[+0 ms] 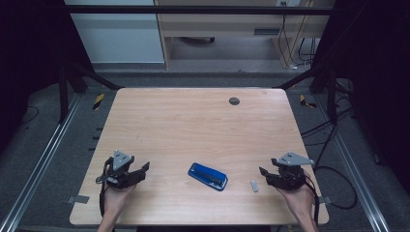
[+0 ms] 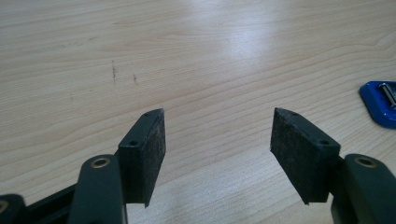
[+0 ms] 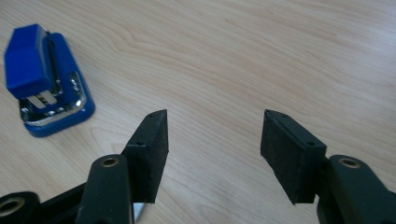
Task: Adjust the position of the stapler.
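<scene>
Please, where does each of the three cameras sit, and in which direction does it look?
High view: above the person's side, looking forward and down on the wooden table; both hands, left gripper and right gripper show.
Left gripper view: rides the left gripper, looking along its open jaws over the table.
Right gripper view: rides the right gripper, jaws open.
Shared: the blue stapler appears in all three views.

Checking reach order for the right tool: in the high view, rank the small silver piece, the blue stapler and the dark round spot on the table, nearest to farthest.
From the right tool:
1. Small silver piece, just beside it toward the middle.
2. Blue stapler, centre of the near edge.
3. Dark round spot, far side of the table.
</scene>
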`<state>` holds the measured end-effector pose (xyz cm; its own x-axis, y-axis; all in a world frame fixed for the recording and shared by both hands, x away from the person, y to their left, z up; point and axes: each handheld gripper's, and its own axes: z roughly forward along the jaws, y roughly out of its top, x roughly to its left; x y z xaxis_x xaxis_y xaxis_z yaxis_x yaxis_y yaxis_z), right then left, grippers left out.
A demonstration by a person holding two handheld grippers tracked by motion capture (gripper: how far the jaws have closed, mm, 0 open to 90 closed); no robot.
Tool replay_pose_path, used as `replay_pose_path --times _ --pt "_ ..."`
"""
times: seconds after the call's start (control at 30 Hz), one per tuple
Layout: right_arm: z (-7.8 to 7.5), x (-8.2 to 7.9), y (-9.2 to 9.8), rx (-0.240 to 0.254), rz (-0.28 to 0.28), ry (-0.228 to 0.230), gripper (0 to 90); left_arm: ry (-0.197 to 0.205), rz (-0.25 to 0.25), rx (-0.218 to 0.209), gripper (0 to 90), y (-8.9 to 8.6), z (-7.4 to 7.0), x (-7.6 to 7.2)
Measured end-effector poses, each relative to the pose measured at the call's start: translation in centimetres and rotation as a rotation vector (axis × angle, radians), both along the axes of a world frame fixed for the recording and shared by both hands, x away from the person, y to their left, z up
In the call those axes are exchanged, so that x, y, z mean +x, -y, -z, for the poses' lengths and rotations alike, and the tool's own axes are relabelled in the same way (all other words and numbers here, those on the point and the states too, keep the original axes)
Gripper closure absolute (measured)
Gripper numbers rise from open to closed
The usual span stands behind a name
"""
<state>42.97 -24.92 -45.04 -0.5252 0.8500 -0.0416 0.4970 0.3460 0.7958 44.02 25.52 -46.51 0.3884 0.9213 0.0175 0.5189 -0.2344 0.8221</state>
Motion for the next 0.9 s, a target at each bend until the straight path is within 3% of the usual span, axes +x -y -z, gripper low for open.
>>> replay_pose_path --times 0.43,0.83,0.9 --pt "-2.8 0.8 -3.2 -0.017 -0.099 -0.039 42.2 -0.009 0.006 0.013 35.0 0.0 0.2 0.0" --pt "-5.1 2.3 -8.3 -0.099 -0.244 -0.092 39.1 -0.016 0.017 0.025 34.6 0.3 0.3 0.1" --pt "-5.5 2.6 -9.7 -0.140 -0.277 -0.109 40.3 -0.016 0.016 0.026 34.5 0.2 0.3 0.1"
